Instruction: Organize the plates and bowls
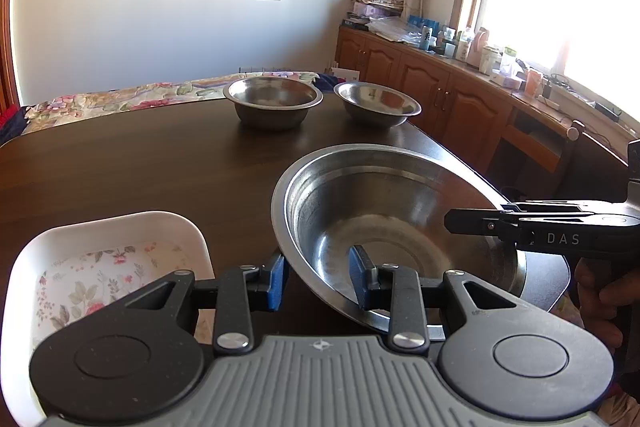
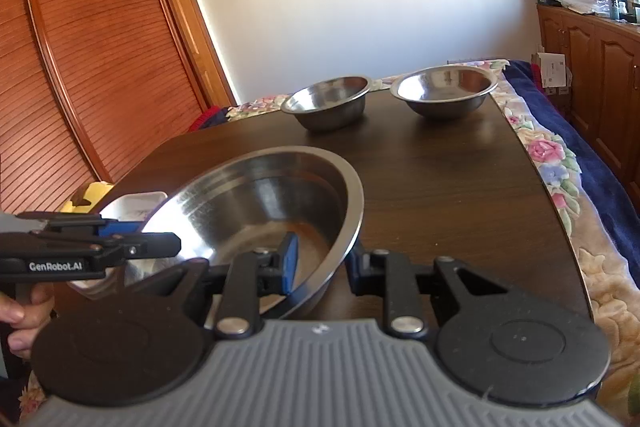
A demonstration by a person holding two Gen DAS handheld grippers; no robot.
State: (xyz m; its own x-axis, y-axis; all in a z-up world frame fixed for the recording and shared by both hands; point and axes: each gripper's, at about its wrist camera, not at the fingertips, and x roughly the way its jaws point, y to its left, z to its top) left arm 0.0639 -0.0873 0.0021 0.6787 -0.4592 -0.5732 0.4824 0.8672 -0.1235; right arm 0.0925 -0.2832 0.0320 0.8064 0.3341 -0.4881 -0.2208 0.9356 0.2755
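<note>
1. Large round stainless-steel basin (image 1: 400, 227) gripped at two rim spots, tilted, mouth facing up and toward the far table end; round, so no long axis.
2. Left gripper (image 1: 320, 277) clamped across basin's near rim: right blue pad (image 1: 358, 277) inside the bowl, left blue pad (image 1: 276, 279) outside the wall.
3. Right gripper (image 2: 320, 263) clamped on the opposite rim section: left pad (image 2: 290, 261) inside, right pad behind the wall, mostly hidden.
4. Dark wooden table (image 1: 140, 167) under the basin; contact between basin base and tabletop hard to judge, base hidden by gripper bodies.
5. White rounded-square floral plate (image 1: 108, 267) just left of the left gripper, lower edge cut off by gripper body and frame.
6. Two smaller steel bowls, deep one (image 1: 273, 101) and wide-rimmed one (image 1: 377, 105), upright, well ahead of both grippers at the far table end, close together but apart.
7. Person's fingers (image 2: 20, 319) on the left gripper's handle, cut off at frame edge.
8. Yellow item (image 2: 94, 193) beyond the left gripper, mostly hidden, unidentifiable.
</note>
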